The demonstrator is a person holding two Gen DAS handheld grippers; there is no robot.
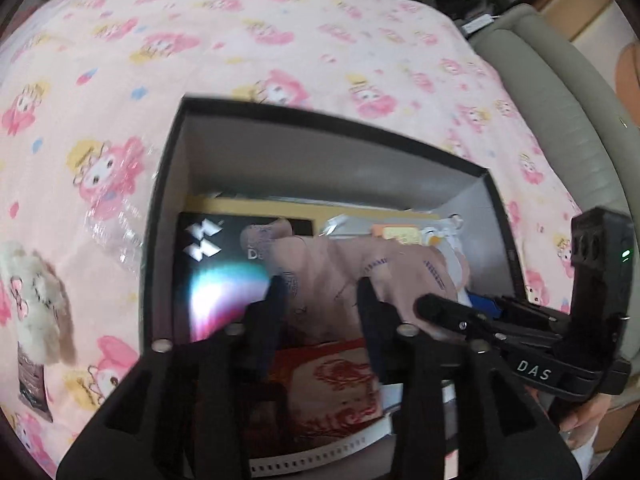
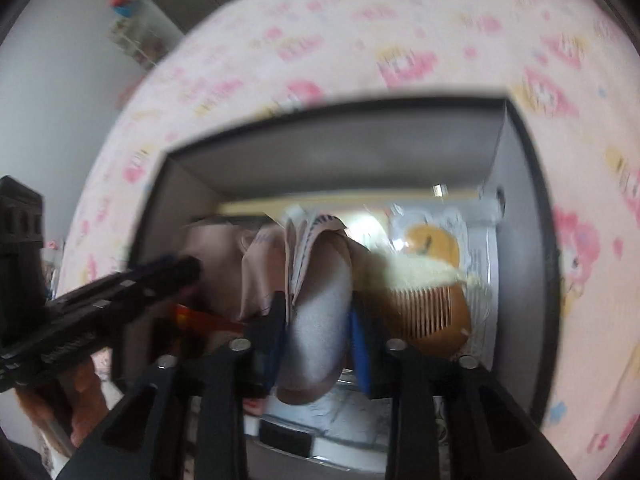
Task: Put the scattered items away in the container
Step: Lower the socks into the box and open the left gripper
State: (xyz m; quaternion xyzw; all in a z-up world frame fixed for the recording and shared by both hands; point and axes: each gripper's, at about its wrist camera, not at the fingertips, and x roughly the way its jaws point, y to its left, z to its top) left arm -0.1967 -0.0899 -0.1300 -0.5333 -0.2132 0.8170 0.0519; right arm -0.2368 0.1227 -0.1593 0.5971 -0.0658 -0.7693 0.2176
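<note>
The right claw [image 2: 318, 320] is clamped on a fold of the pink cloth [image 2: 316, 300], which hangs over the open box [image 2: 520, 208] on the bed [image 1: 280, 40]. The left claw [image 1: 320, 300] sits with its fingers apart on either side of the cloth's other end, not visibly pinching it. The cloth's long axis seems to run across the box from claw to claw, its loose end toward the far wall. Released unevenly, it could drape over the rim or spill out; pushing down might snag the comb [image 2: 428, 308] or shift the packets beneath. The plush toy [image 1: 36, 292] lies outside the box, on the bed.
</note>
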